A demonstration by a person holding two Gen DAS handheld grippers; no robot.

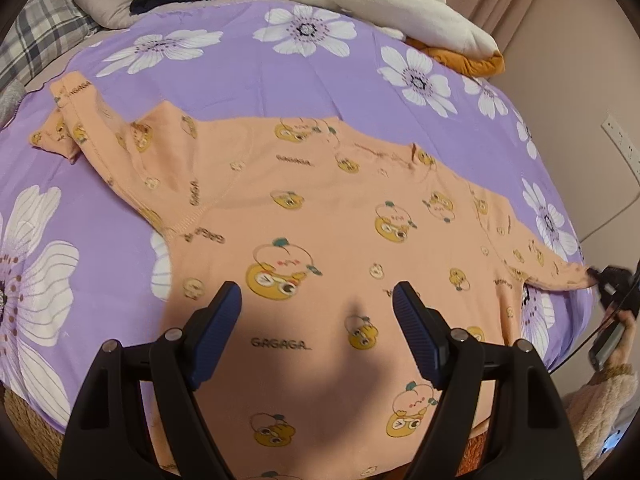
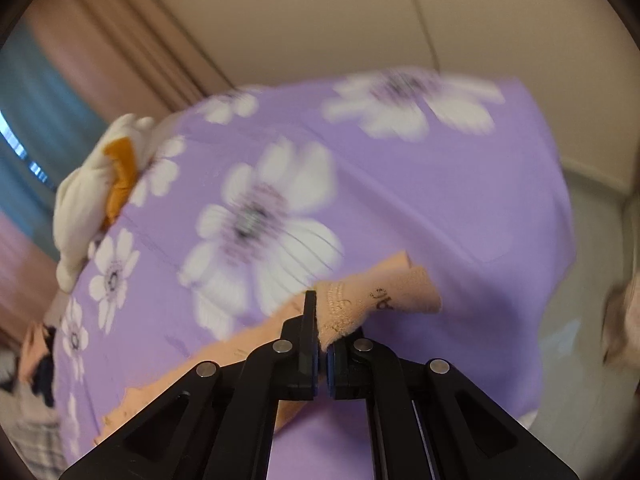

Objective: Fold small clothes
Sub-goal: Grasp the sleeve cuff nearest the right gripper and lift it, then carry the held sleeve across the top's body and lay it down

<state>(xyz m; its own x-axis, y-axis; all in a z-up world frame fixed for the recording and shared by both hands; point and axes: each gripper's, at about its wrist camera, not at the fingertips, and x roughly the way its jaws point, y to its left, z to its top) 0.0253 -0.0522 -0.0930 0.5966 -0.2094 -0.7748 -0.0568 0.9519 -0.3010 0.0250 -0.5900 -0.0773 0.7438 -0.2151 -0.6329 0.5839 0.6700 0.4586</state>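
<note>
Peach cartoon-print shirt [image 1: 320,208] spread flat, sleeve cuff [image 2: 376,300] pinched (right gripper [image 2: 322,354])

txt: "GAGAGA" printed repeatedly | on: peach shirt [image 1: 320,216] | right-wrist view: only partial letters on sleeve

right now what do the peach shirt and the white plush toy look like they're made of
Peach shirt: soft matte knit, likely cotton jersey; it lies limp, with stitched seams and printed cartoons. White plush toy: fuzzy fleece-like pile, probably synthetic, with orange parts; it looks thick and puffy.
</note>
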